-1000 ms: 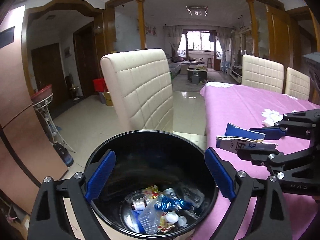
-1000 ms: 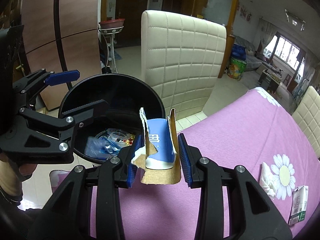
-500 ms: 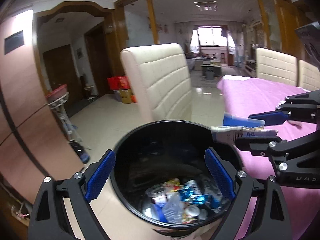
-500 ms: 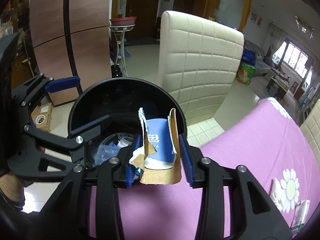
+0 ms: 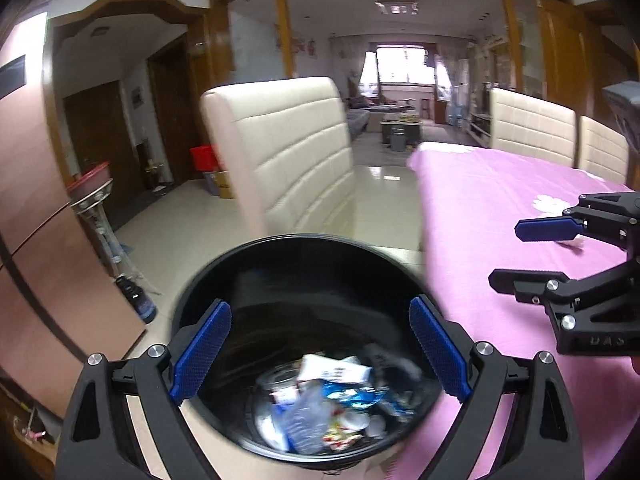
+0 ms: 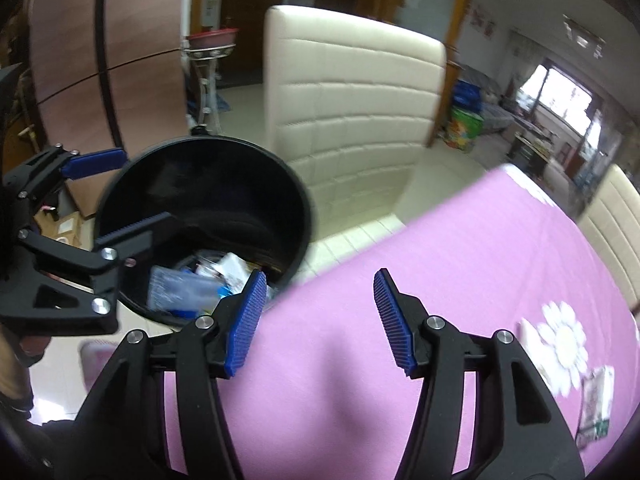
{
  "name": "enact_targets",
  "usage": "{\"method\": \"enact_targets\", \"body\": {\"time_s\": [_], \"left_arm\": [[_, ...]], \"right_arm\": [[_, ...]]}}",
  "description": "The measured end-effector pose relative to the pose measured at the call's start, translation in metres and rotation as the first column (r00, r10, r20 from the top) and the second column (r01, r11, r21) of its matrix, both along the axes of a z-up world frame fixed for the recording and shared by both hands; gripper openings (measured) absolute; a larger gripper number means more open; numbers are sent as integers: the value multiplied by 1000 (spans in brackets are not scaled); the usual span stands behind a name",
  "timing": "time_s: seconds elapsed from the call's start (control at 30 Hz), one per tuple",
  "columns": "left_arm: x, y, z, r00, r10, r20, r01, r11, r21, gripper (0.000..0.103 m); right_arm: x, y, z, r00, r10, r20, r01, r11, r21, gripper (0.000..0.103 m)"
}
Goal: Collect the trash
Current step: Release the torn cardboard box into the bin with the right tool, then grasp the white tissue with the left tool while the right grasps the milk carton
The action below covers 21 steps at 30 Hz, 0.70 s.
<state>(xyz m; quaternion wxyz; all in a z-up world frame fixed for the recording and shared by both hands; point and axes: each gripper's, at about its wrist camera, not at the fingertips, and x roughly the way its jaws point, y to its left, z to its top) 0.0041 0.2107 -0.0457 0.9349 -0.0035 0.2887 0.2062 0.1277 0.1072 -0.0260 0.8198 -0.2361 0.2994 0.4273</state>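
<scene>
The right gripper (image 6: 318,320) stands with its jaws parted and nothing between them; they have just been opening, and it hovers over the pink tablecloth (image 6: 460,248) beside the black trash bin (image 5: 224,284). A white, torn carton (image 5: 334,369) lies on top of the rubbish inside the bin, among a clear plastic cup (image 5: 276,384), blue wrappers and other blurred scraps. This piece therefore counts as collected.

The left gripper (image 5: 318,350) straddles the near rim of the bin. Its blue pads (image 5: 202,346) sit on either side of the opening, yet whether they press on the bin wall cannot be told, since the contact lies below the visible rim.

Work remains on the table. At the far right of the right wrist view a small printed carton (image 6: 596,408) lies near the cloth's edge, and a pale crumpled scrap (image 6: 530,334) lies just beside the printed daisy (image 6: 564,336). Both are well apart from the bin, and judged from this layout they are the next candidates.

A cream padded chair (image 5: 288,152) stands behind the bin, close to the table edge; two more chairs (image 5: 532,128) line the far side. A metal stand with a red basin (image 5: 90,176) is on the floor to the left. Nothing lies between the open gripper and the remaining litter.
</scene>
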Motion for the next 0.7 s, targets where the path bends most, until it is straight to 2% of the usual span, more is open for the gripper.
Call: {"method": "enact_targets", "body": {"time_s": [0.17,0.27,0.33,0.5,0.6,0.7], "left_arm": [[27,-35,4,994,-110,-11,110,994,-7,89],[47,-61,7,981,-193,-21,192,981,-19,89],[59,-76,10,972,-234,-25,233,972,-31,89],[98,-116,13,943,-331,-46,328,943,-63,89],[123,-139,9,925,-372,-82,365,926,-93,89],[145,-161,4,906,-406,-119,395,912,-107,89]], "right_arm": [[34,-60,1,989,-145,-5,145,989,14,59],[54,-92,1,979,-202,-27,202,979,16,64],[65,-117,2,966,-260,-11,260,965,19,67],[89,-174,10,922,-386,33,385,922,40,74],[105,-205,7,887,-460,41,458,887,59,74],[121,-232,-2,857,-514,-26,515,853,91,74]]}}
